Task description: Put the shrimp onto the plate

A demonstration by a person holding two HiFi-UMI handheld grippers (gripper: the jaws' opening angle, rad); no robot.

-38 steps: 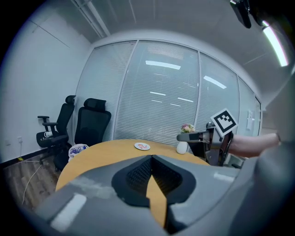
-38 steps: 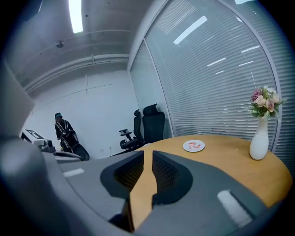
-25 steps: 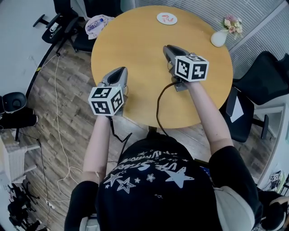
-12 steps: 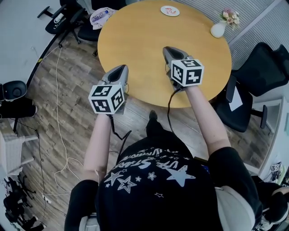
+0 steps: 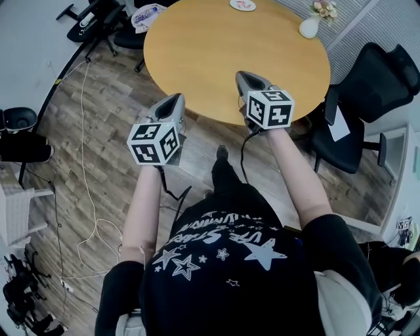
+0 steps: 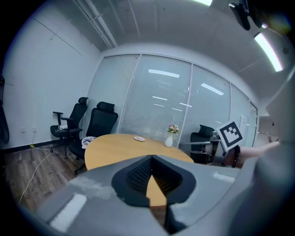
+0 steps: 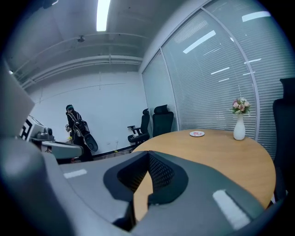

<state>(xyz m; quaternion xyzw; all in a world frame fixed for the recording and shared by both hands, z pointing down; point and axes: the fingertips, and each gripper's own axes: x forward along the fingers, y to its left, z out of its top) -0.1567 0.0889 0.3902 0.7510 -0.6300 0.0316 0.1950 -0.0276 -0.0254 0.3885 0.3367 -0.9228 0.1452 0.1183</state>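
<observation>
Head view — left claw and right claw, closed on nothing, hover at the worktop's near edge. Plate sits far across, something red on it — perhaps the shrimp; look closer before acting.

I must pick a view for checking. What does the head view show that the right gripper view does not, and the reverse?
Only head view: the person's starred shirt and arms. Only right gripper view: the ceiling light, and that the right gripper has its jaws shut, empty. Both: the round table, plate, flower vase.
</observation>
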